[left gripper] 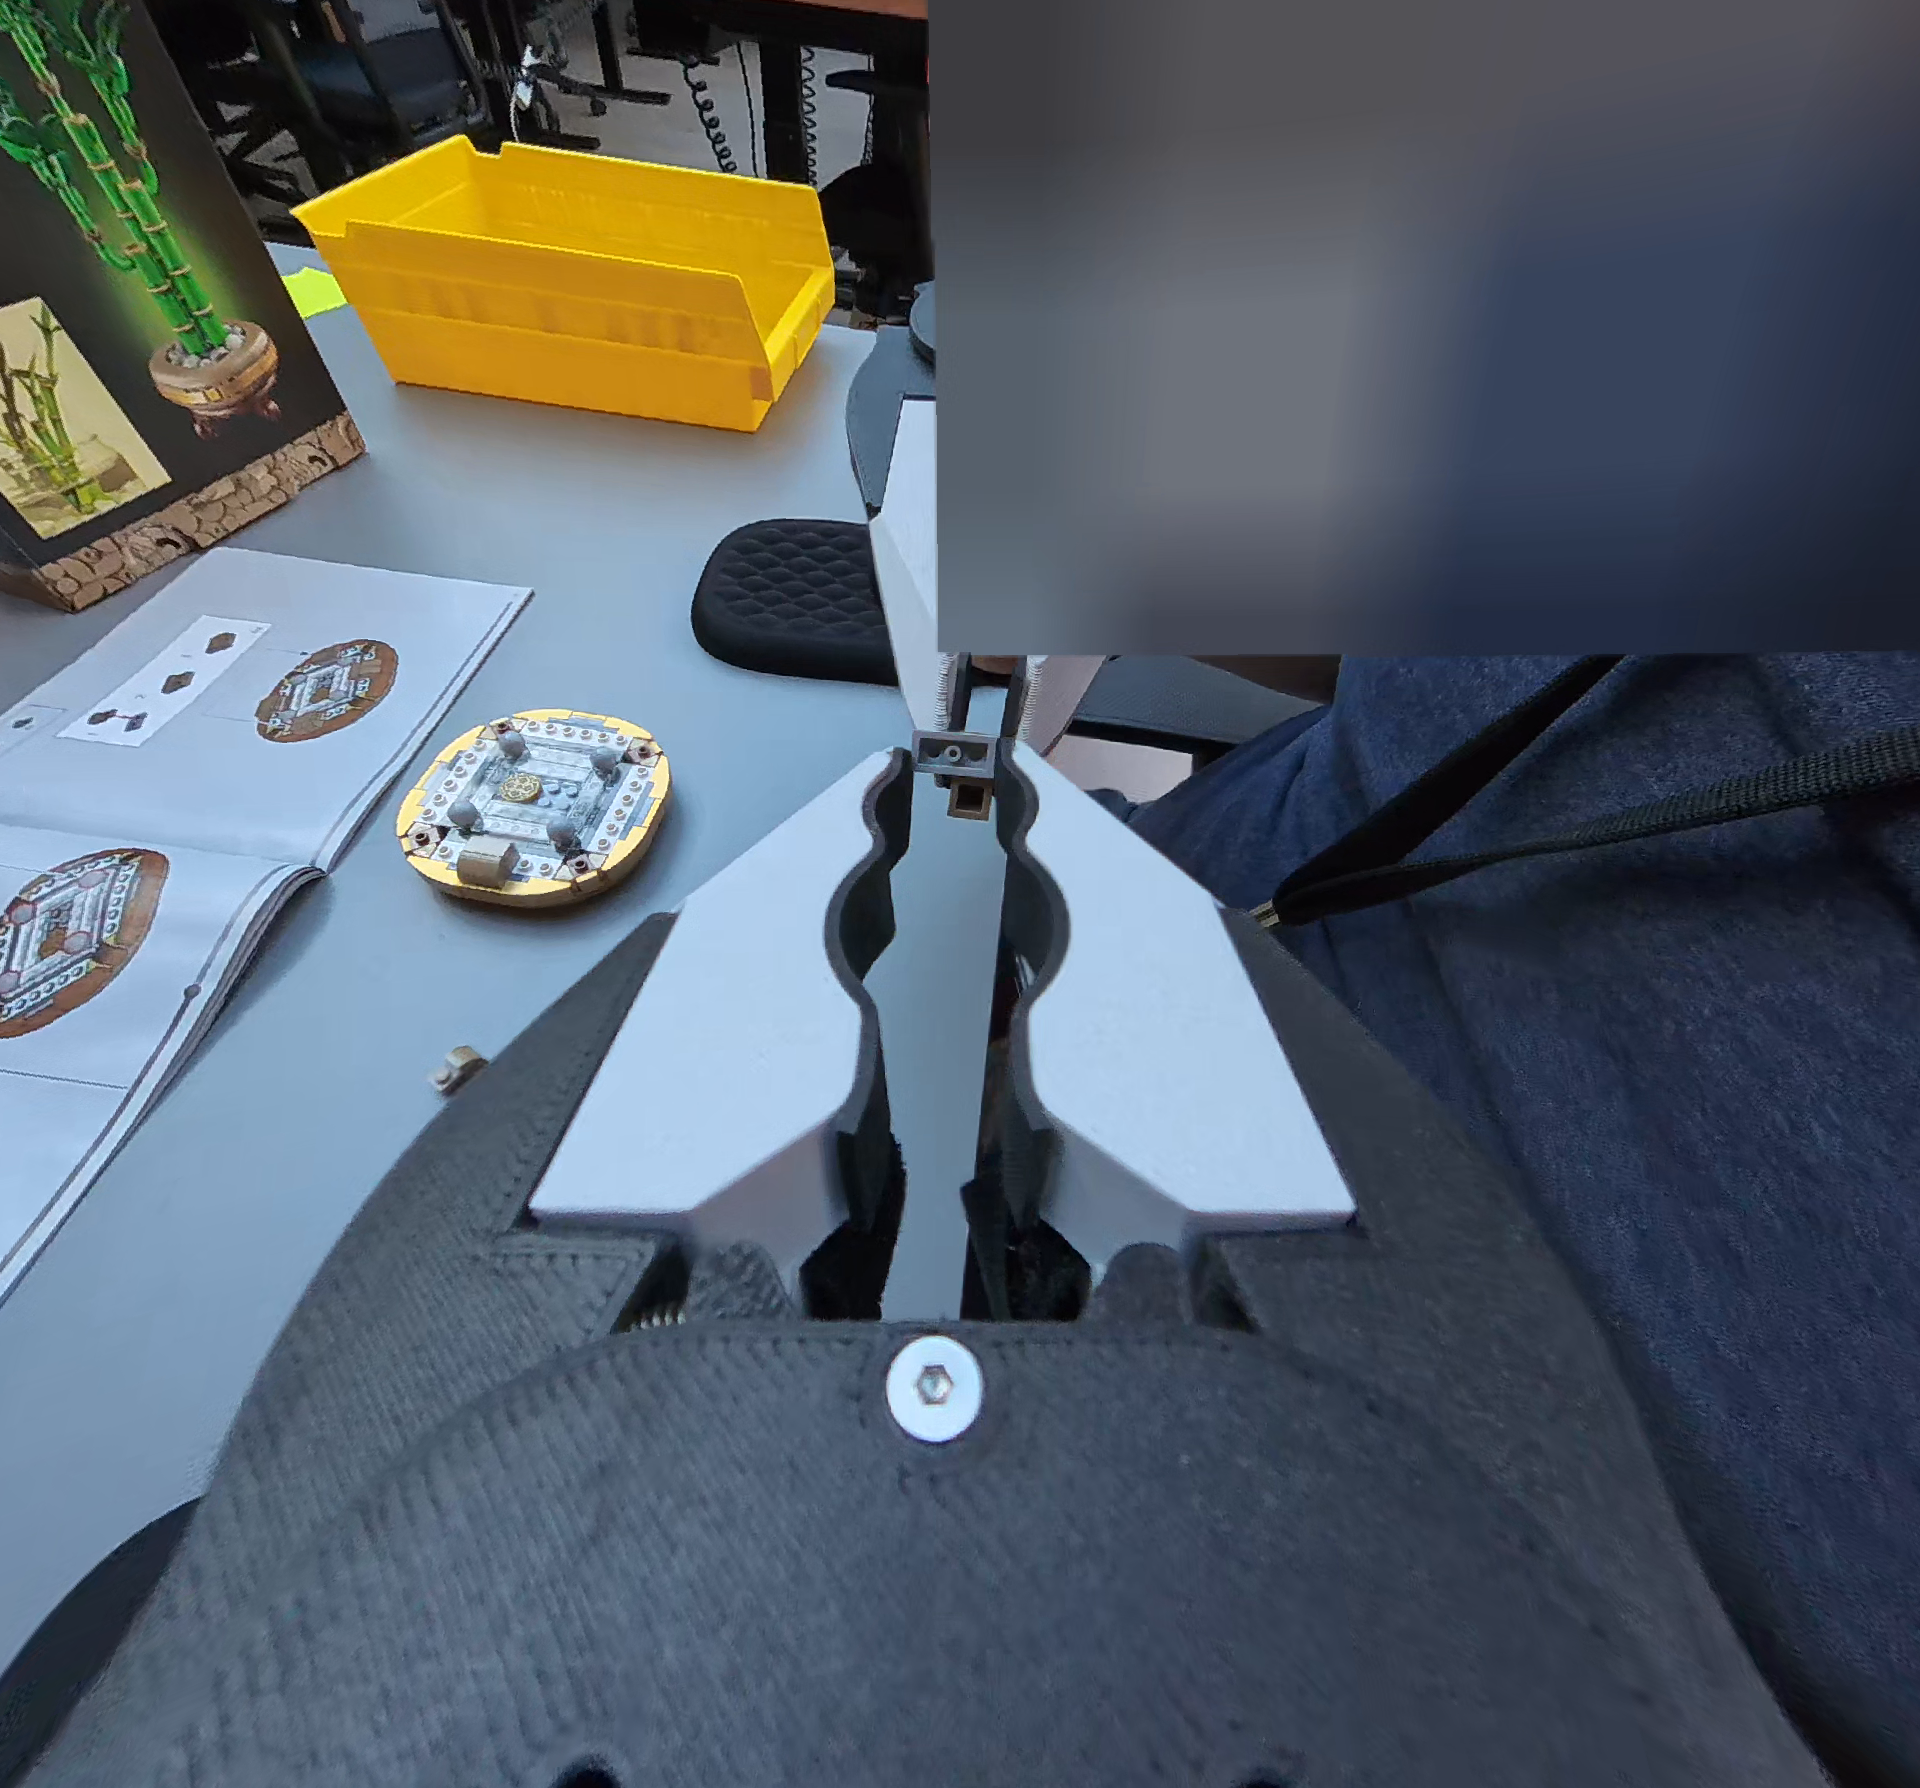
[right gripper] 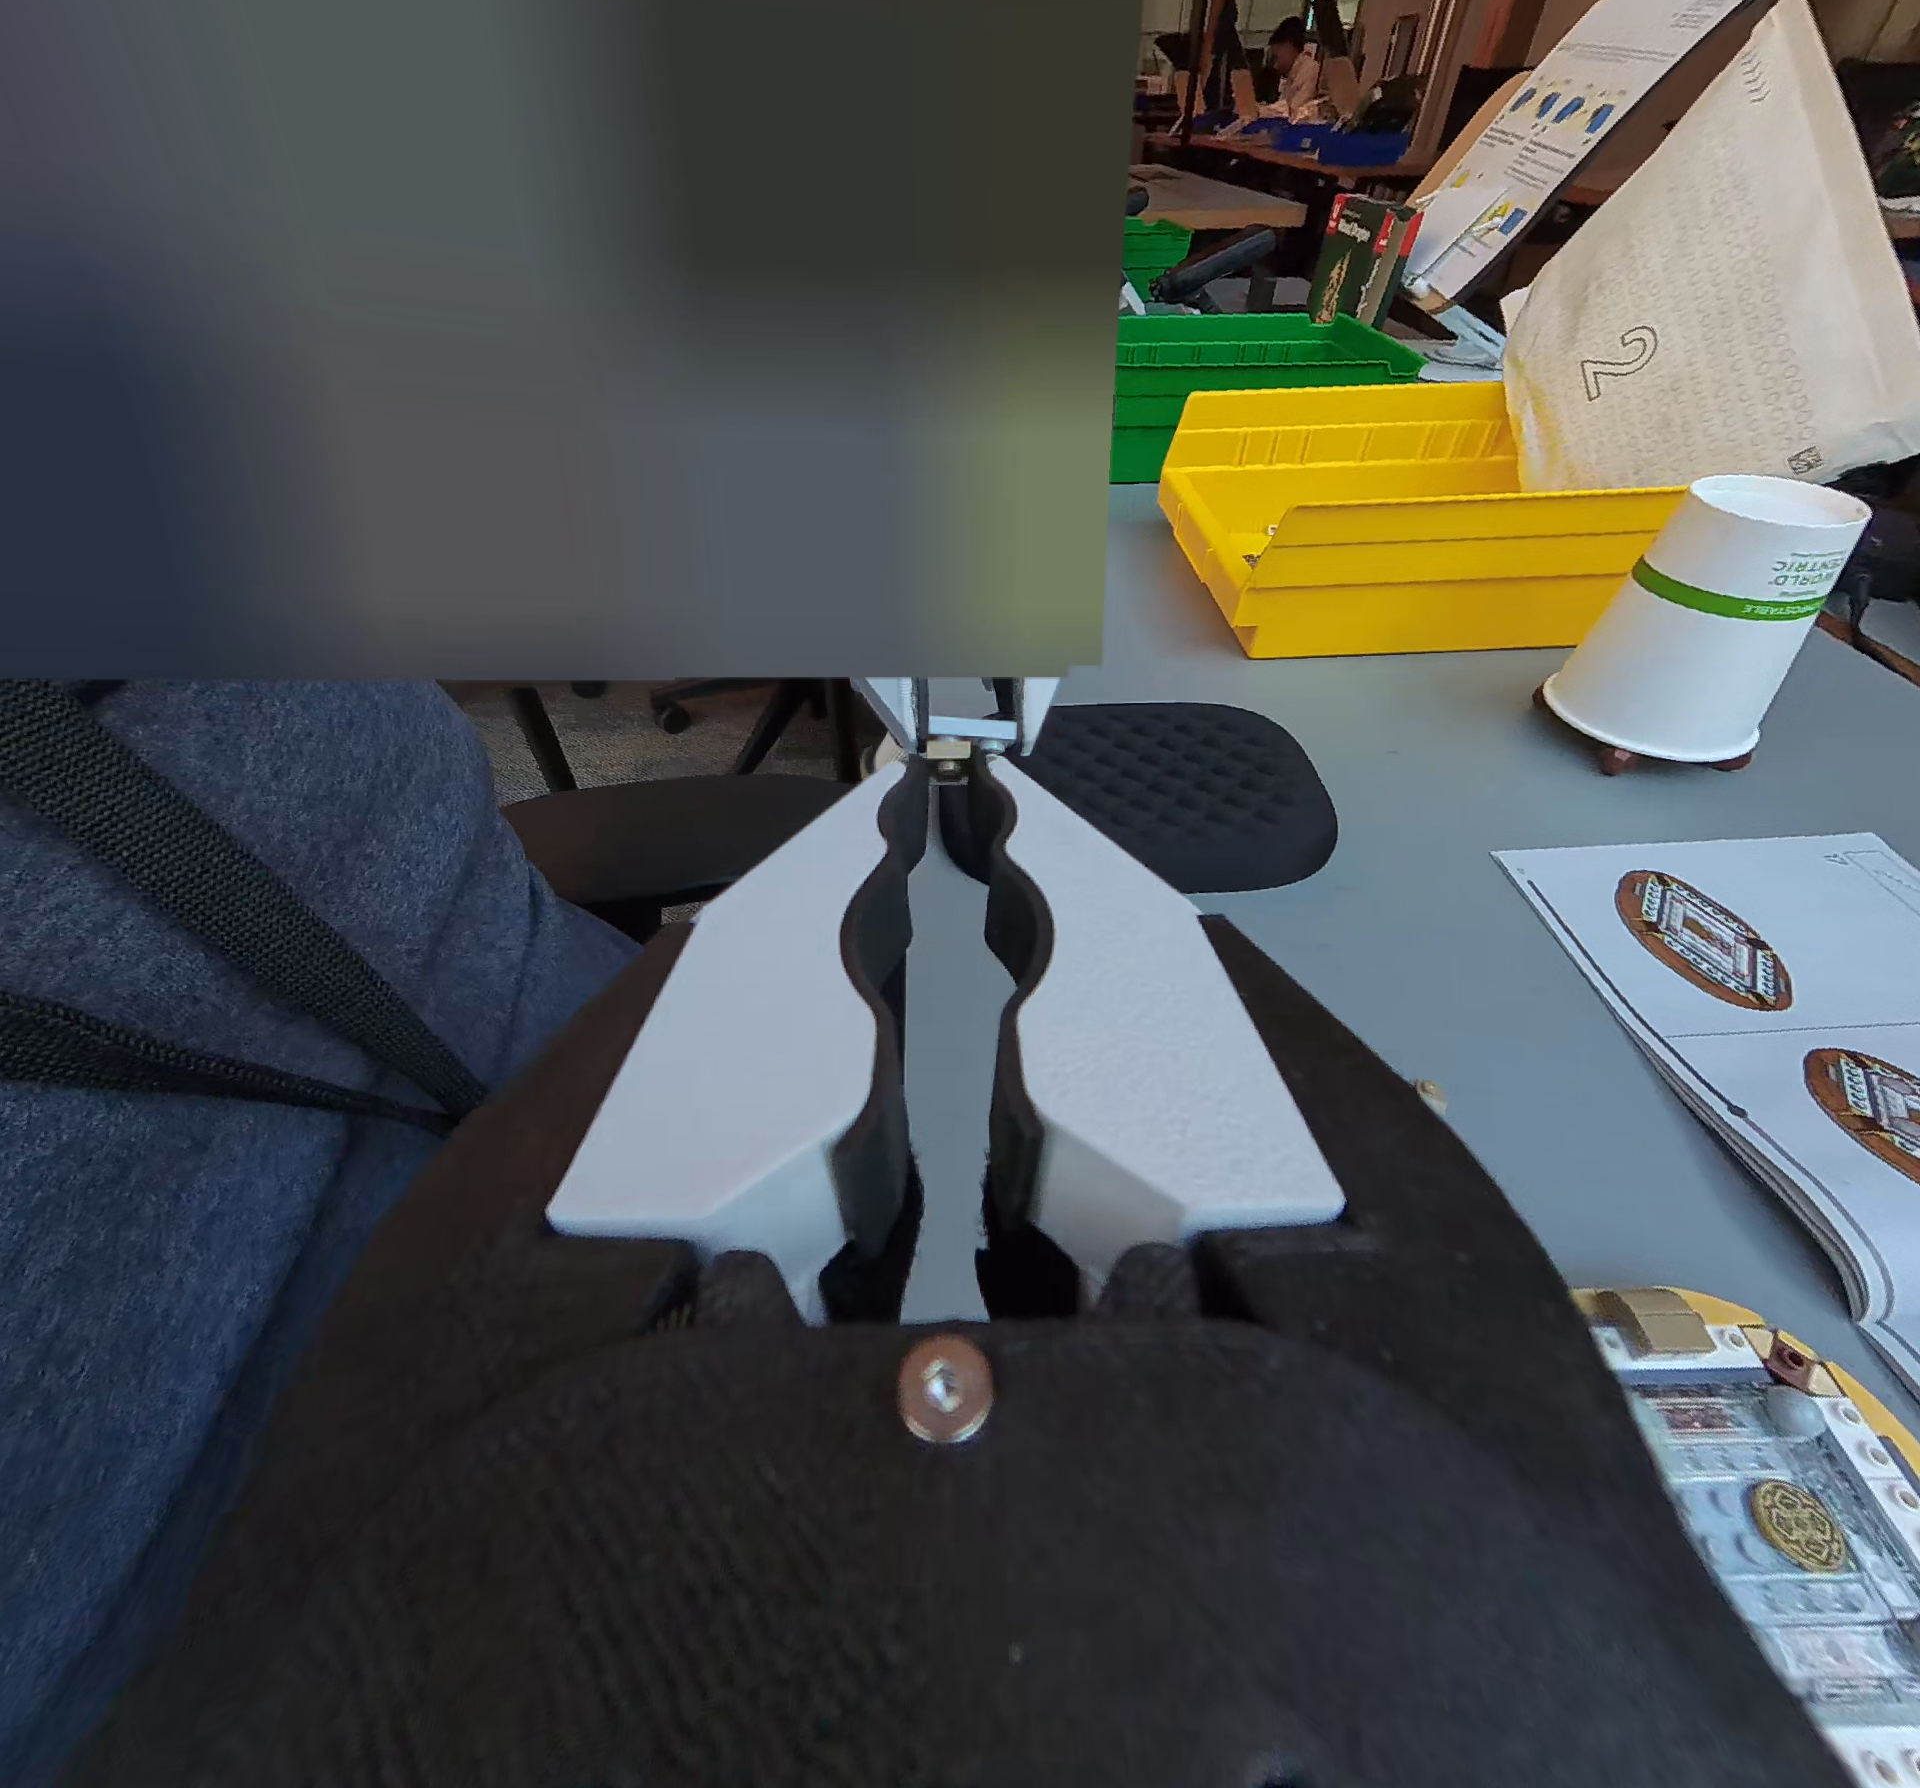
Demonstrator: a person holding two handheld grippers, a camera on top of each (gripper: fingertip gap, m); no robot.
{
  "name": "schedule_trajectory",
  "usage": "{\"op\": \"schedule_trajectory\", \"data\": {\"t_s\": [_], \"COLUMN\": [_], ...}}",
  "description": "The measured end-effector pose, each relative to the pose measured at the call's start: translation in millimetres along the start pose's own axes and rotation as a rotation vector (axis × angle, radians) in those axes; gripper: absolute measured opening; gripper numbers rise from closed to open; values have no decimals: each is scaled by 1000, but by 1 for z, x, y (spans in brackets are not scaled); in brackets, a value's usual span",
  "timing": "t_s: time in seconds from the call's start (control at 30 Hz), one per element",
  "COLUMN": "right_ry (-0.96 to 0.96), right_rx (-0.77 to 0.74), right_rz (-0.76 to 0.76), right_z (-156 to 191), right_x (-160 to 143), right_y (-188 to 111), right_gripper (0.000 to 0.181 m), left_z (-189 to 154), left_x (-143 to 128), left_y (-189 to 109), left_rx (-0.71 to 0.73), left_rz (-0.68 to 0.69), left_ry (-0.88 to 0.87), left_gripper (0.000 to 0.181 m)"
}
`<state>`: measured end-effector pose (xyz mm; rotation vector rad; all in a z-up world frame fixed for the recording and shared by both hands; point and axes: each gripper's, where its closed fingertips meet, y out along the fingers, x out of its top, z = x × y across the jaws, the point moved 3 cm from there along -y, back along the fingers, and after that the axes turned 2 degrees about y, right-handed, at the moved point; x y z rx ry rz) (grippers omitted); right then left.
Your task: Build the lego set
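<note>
My left gripper (left gripper: 954, 770) is shut on a small grey lego plate (left gripper: 954, 752), held in the air over the table edge. My right gripper (right gripper: 950, 774) meets it tip to tip and is shut on a small brown lego piece (right gripper: 948, 762). In the left wrist view the brown piece (left gripper: 968, 797) sits against the grey plate. The round gold-rimmed lego base (left gripper: 535, 808) lies on the grey table (left gripper: 582, 533), left of the grippers. It also shows in the right wrist view (right gripper: 1787, 1530) at the bottom right.
An open instruction booklet (left gripper: 260, 699) lies beside the base, with the set's box (left gripper: 125, 232) behind it. A yellow bin (left gripper: 571, 284), a black wrist pad (left gripper: 795, 595) and a loose tan piece (left gripper: 455, 1068) are on the table. An upturned paper cup (right gripper: 1704, 616) and a green bin (right gripper: 1247, 367) stand further off. The tips of both grippers are at nearly the same place. Both grippers' tips are roughly 25 centimeters from the round gold-rimmed lego base (left gripper: 535, 808).
</note>
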<state>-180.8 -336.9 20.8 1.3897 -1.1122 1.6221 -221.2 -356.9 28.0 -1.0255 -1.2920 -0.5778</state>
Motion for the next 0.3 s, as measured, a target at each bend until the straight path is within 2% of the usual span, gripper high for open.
{"op": "schedule_trajectory", "data": {"t_s": [0.13, 0.3], "right_ry": [-22, -8], "right_rx": [-23, -19], "right_rz": [-13, -173], "right_z": [0, -2], "right_x": [0, 9], "right_y": [1, -1], "right_gripper": [6, 6], "left_z": [1, 1], "left_x": [0, 13], "left_y": [-1, -3], "left_rx": [14, 35], "left_rz": [-12, -4], "left_ry": [-8, 23], "left_gripper": [15, 15]}}
